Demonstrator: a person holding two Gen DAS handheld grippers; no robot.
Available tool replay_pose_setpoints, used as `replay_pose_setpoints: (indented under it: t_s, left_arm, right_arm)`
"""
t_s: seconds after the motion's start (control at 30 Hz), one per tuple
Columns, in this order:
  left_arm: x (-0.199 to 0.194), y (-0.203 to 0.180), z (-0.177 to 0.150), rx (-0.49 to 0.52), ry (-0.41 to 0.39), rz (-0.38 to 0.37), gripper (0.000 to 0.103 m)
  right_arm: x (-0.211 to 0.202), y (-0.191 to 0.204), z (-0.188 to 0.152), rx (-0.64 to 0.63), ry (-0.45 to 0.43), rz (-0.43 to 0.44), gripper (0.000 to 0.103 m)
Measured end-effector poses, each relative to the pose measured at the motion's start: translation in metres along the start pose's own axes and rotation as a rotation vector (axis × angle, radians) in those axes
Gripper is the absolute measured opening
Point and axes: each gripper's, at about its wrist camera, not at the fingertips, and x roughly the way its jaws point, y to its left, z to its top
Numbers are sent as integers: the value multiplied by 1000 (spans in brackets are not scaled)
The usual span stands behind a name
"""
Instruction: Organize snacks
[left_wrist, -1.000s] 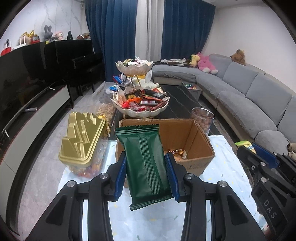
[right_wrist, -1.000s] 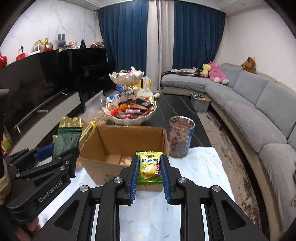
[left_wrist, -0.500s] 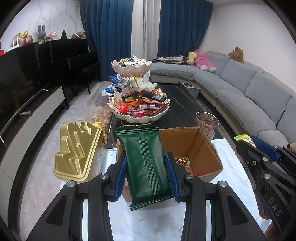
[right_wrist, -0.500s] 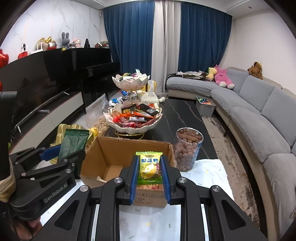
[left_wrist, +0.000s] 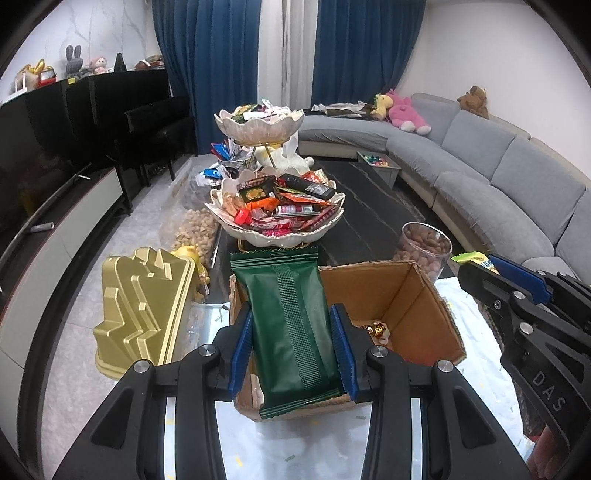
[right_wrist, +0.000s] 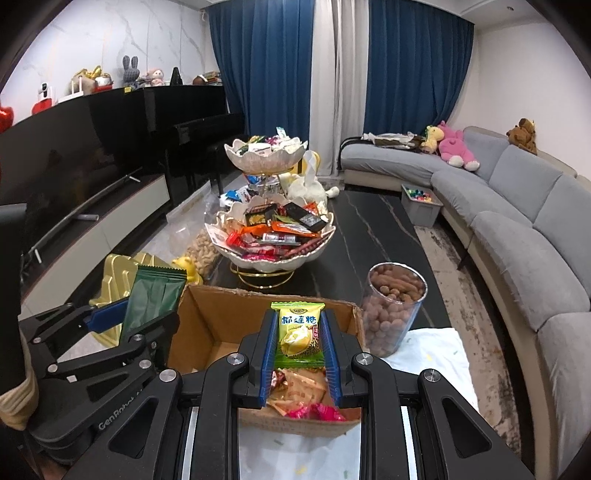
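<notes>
My left gripper is shut on a dark green snack packet and holds it above the left part of an open cardboard box. The packet also shows in the right wrist view. My right gripper is shut on a small yellow-green durian candy packet above the same box, which holds several wrapped sweets. A two-tier white bowl stand heaped with snacks stands beyond the box.
A gold ridged lid on a clear container sits left of the box. A clear jar of nuts stands right of it. Bags of nuts lie beside the stand. A grey sofa curves along the right.
Both grippers have risen and moved forward over the box, each still holding its packet. The box interior and its sweets have come into the right wrist view.
</notes>
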Motion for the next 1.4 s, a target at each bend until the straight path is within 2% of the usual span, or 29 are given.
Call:
replay_pose_setpoints:
  t_s: [0.3, 0.53, 0.57, 0.7, 0.77, 0.83, 0.9, 0.97, 1.03, 1.4]
  left_arm:
    - [19, 5, 0, 1, 36, -8, 40]
    - [24, 5, 2, 19, 51, -6, 42]
    - [24, 5, 2, 23, 54, -9, 44]
    - [23, 7, 0, 23, 56, 8, 63]
    - [21, 9, -2, 21, 55, 25, 70]
    - [19, 10, -3, 23, 53, 45, 75]
    - [16, 12, -5, 17, 50, 59, 86]
    - [11, 15, -7, 8, 46, 65, 90]
    - [7, 18, -8, 2, 43, 62, 91]
    - [-22, 20, -11, -8, 25, 93, 98]
  right_arm:
    - [31, 2, 4, -27, 57, 4, 25]
    - [39, -1, 4, -26, 84, 15, 26]
    - [40, -1, 4, -28, 88, 14, 29]
    - [36, -3, 5, -25, 72, 3, 60]
    - [32, -4, 5, -24, 64, -10, 69]
    - [30, -5, 6, -22, 59, -15, 70]
    - [27, -5, 6, -24, 60, -21, 71]
    - [25, -4, 6, -26, 59, -26, 78]
    - [21, -3, 5, -28, 54, -34, 81]
    - [-8, 0, 4, -8, 23, -39, 81]
